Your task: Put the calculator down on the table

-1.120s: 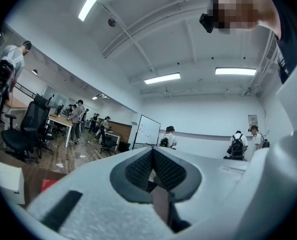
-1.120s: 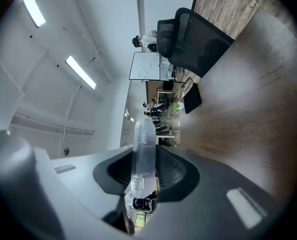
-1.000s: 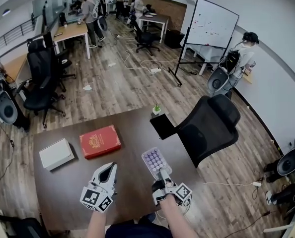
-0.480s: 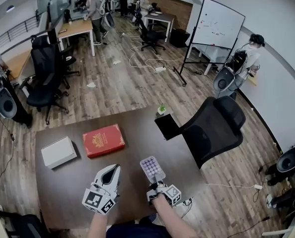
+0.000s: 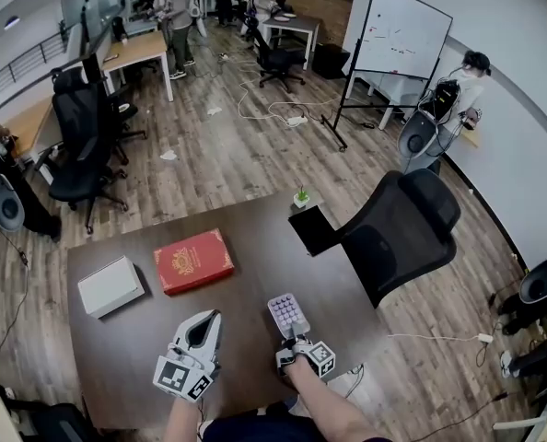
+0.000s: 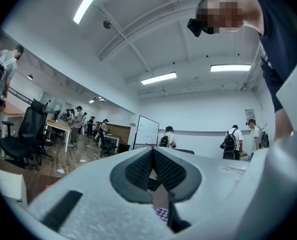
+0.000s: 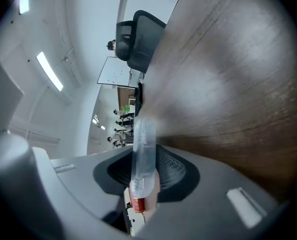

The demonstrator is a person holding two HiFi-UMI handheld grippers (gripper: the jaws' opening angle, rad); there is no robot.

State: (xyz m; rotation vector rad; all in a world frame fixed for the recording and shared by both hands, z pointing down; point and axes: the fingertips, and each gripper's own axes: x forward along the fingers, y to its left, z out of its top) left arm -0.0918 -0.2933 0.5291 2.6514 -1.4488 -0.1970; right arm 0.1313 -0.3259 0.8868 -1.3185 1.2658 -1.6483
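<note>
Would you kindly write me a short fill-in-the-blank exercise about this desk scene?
The right gripper is shut on the ____.
The book on the table is ____ in colour.
In the head view, the white box lies to the book's ____.
Missing words: calculator, red, left.

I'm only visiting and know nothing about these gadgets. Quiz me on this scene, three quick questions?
1. What is the right gripper shut on? A a cup; B the calculator; C a pen.
2. True or false: the left gripper holds something.
3. In the head view, what lies on the table left of the red book?
Key: 1 B. 2 False. 3 The white box.
</note>
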